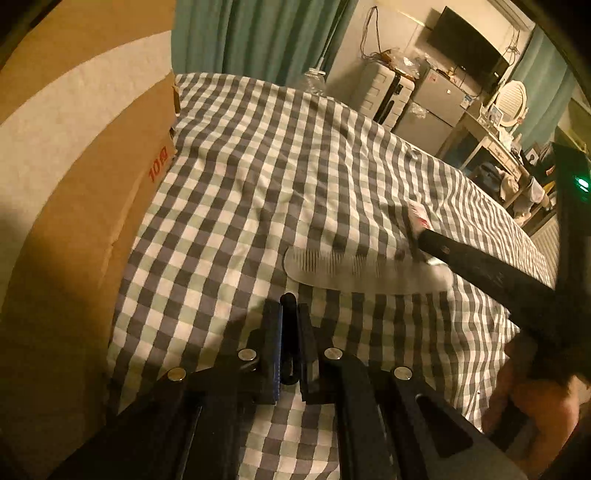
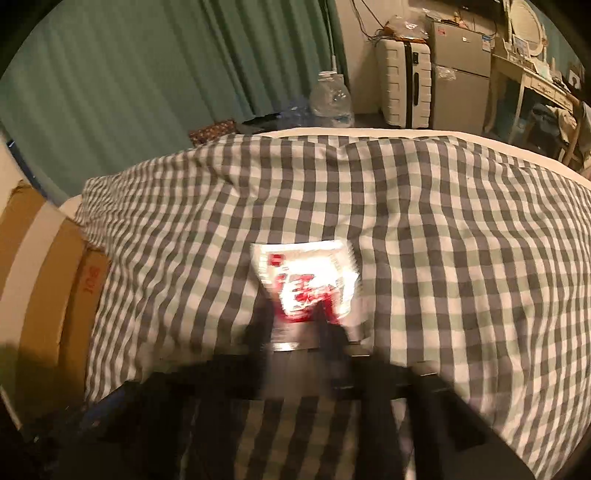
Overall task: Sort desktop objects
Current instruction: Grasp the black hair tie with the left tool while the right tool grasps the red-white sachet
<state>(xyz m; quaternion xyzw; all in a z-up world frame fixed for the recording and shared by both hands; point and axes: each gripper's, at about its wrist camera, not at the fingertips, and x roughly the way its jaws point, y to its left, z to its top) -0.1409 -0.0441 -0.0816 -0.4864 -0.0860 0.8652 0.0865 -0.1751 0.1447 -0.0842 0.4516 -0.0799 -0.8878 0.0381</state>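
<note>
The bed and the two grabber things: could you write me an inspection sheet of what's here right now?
Surface: checked cloth over a bed, wrinkled.
Job's things: white comb lying flat on the cloth; red-and-white packet in the right gripper, blurred.
Clutter: cardboard box against the cloth's left edge.
Grippers: left gripper shut on a black hook, hovering just short of the comb; right gripper shut on the packet, its tip beside the comb's far end.
Cables: wires hanging on the far wall.
Surroundings: green curtain, water bottle, white suitcase, small fridge, screen, dressing table with an oval mirror.
</note>
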